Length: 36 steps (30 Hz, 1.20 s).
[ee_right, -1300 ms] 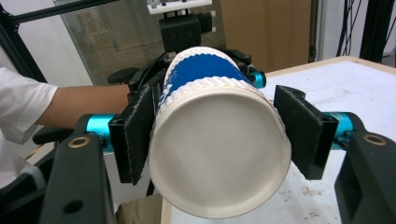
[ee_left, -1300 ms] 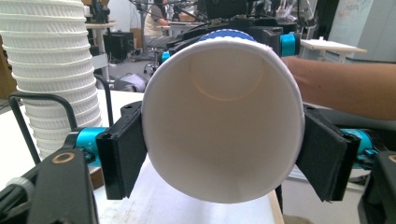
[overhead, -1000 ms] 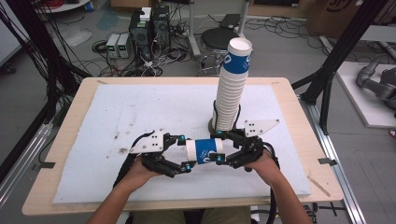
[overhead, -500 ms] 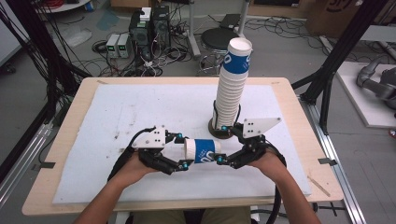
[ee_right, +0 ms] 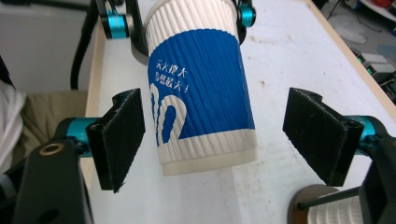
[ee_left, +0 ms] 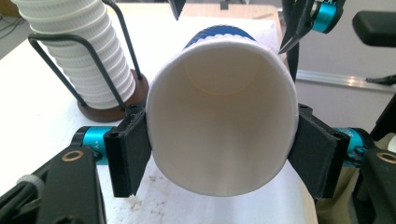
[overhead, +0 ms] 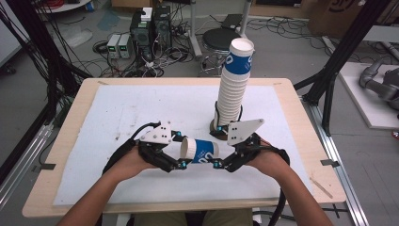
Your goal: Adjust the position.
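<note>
- While it lies on its side in the air above the white table mat (overhead: 122, 113), the blue-and-white ribbed paper cup (overhead: 200, 150) is clamped at its open rim by the left gripper (overhead: 175, 157) — both black pads (ee_left: 128, 154) are pressed against the rim, which is squeezed slightly oval.
- Its mouth is turned toward the left gripper's camera, and its closed base toward the right gripper (overhead: 221, 162).
- In the right gripper view, the right gripper's jaws are seen standing wide apart on either side of the cup's base end — a clear gap is left at each pad (ee_right: 121, 135), so nothing is gripped.
- Just behind the right gripper, a tall stack of white ribbed paper cups (overhead: 234, 84) is held upright in a black wire holder on a round dark base (overhead: 217, 132).
</note>
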Tool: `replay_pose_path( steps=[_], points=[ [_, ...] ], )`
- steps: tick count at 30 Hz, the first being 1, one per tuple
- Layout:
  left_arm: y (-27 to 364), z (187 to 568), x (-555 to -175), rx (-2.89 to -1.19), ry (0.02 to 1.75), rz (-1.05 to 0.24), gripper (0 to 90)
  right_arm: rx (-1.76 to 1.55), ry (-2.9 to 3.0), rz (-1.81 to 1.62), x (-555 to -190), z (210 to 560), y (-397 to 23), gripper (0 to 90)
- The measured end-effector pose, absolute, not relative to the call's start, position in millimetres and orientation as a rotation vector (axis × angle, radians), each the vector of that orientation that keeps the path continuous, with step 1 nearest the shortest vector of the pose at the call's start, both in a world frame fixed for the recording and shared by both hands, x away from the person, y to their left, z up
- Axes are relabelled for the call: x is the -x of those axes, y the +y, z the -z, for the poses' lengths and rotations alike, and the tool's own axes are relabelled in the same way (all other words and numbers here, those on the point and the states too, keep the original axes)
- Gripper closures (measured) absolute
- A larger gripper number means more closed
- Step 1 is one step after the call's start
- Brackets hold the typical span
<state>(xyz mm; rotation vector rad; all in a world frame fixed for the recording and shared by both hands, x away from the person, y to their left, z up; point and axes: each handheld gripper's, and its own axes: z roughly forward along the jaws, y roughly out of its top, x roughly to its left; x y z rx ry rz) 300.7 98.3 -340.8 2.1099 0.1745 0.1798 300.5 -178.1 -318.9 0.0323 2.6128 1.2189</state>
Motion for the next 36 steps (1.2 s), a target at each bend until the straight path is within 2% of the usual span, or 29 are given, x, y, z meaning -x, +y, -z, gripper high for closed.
replay_pose_path(
  steps=[23,36],
  points=[
    [87.3,340.2,-303.2,-2.23,0.188,-0.169,28.4,0.122,2.716,-0.894,-301.0,331.4,-141.2,21.7],
    [80.7,344.3,-303.1,-2.267,0.192,-0.156,28.3,0.147,2.748,-0.801,-302.0,339.8,-132.1,28.2]
  ],
)
